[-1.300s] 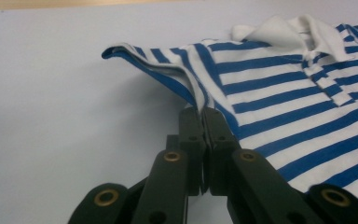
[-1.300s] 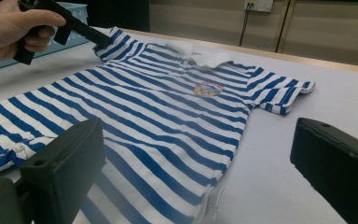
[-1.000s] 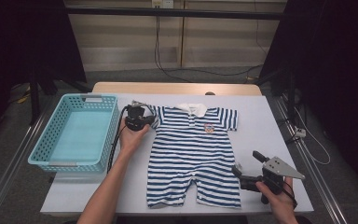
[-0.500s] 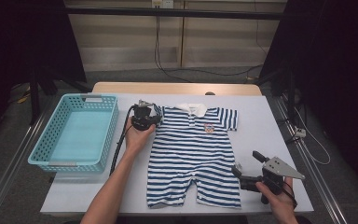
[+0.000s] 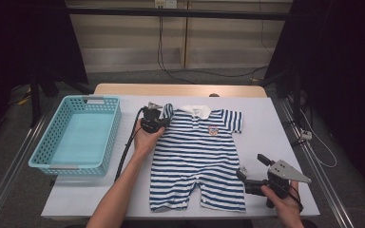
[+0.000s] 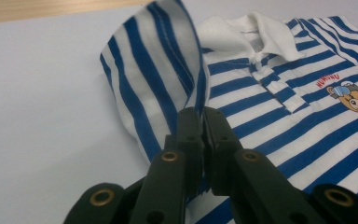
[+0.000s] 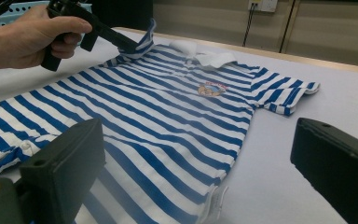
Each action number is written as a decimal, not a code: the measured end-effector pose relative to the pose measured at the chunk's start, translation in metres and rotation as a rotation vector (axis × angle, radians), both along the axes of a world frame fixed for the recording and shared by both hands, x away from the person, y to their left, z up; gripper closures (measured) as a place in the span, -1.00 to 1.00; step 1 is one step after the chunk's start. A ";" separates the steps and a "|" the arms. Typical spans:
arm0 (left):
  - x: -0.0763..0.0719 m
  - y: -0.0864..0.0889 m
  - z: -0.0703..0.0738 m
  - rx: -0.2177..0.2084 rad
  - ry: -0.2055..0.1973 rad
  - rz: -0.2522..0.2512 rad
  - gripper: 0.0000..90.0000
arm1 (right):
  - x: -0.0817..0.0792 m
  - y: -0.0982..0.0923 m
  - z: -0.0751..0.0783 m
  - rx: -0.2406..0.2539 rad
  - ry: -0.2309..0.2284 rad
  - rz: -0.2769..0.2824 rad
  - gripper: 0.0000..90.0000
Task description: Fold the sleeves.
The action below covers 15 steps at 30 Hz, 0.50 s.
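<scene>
A blue-and-white striped baby romper [image 5: 199, 156] with a white collar lies flat on the white table [image 5: 266, 118]. My left gripper [image 5: 163, 115] is shut on the romper's left sleeve [image 5: 168, 110], holding it raised above the shoulder. In the left gripper view the jaws [image 6: 200, 114] pinch the sleeve's edge and the sleeve [image 6: 154, 60] stands up in a fold. My right gripper [image 5: 251, 166] rests by the romper's lower right leg, open, with nothing between its pads. In the right gripper view the right gripper [image 7: 200, 154] faces along the romper [image 7: 168, 107] toward the left gripper [image 7: 130, 45].
A turquoise plastic basket [image 5: 111, 133] stands on the table to the left of the romper, with nothing in it. A black cable trails from the left gripper along the forearm. Bare table lies right of the romper, up to the table's right edge.
My left hand has moved a little to the right, carrying the pinched sleeve in toward the romper's chest. The right gripper has kept still.
</scene>
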<state>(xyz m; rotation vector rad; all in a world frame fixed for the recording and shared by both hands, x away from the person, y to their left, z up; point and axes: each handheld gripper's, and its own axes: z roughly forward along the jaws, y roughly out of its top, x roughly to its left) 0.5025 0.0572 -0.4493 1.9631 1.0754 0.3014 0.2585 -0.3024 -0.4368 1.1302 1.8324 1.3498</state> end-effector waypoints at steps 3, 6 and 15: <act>-0.001 -0.002 -0.001 -0.010 0.013 -0.011 0.89 | 0.000 0.000 0.000 0.000 -0.001 0.000 -0.94; -0.002 -0.003 -0.002 -0.004 0.006 -0.025 0.83 | 0.000 0.000 0.000 0.000 -0.001 0.001 -0.94; -0.004 -0.002 0.004 -0.038 0.006 -0.041 0.63 | 0.000 0.000 0.000 -0.003 0.000 0.003 -0.94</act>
